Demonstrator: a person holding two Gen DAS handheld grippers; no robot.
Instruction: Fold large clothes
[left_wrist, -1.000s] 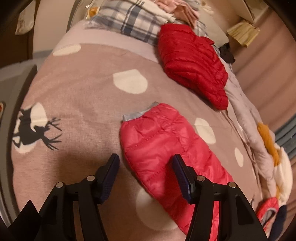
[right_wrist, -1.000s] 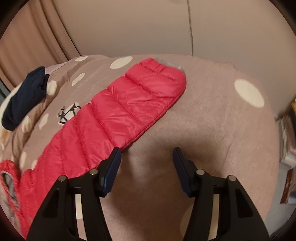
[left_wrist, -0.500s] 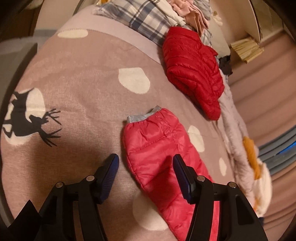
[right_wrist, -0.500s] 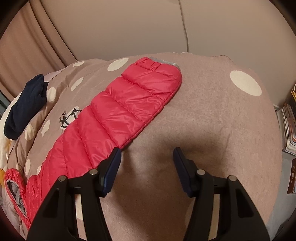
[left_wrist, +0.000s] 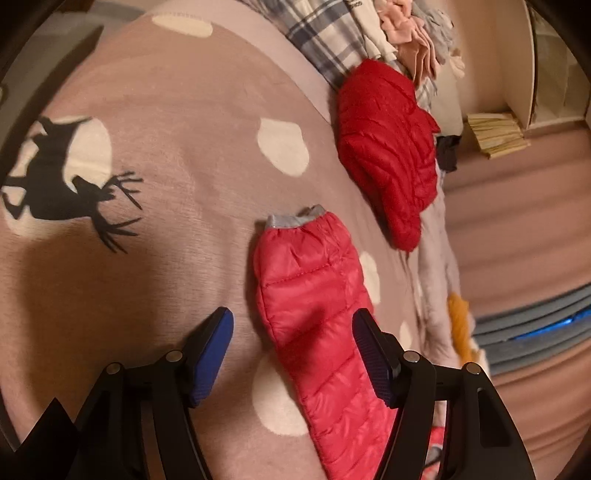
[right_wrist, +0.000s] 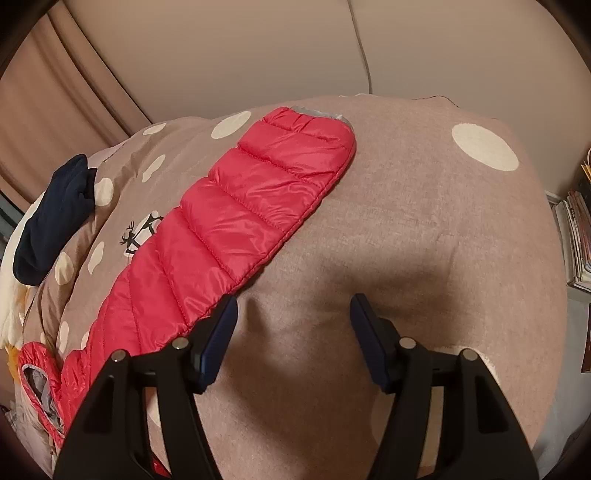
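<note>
A red quilted puffer jacket lies spread on a brown spotted blanket (left_wrist: 166, 122). One sleeve (left_wrist: 314, 302) with a grey cuff (left_wrist: 295, 220) runs away from my left gripper (left_wrist: 293, 354), which is open and empty above it, the sleeve lying between the fingers. In the right wrist view the other sleeve (right_wrist: 236, 218) stretches diagonally to its grey cuff (right_wrist: 317, 112). My right gripper (right_wrist: 293, 336) is open and empty, just right of that sleeve's near edge, its left finger (right_wrist: 218, 336) by the seam.
A second, darker red puffer jacket (left_wrist: 388, 147) lies folded at the far side beside a pile of plaid and pink clothes (left_wrist: 369, 33). A navy garment (right_wrist: 55, 210) sits at the blanket's left edge. Stacked magazines (right_wrist: 576, 240) stand at right beyond the bed edge.
The left gripper has swung left and closer over the sleeve, so the cuff sits lower in view. The right gripper has pulled back slightly. Both stay open.
</note>
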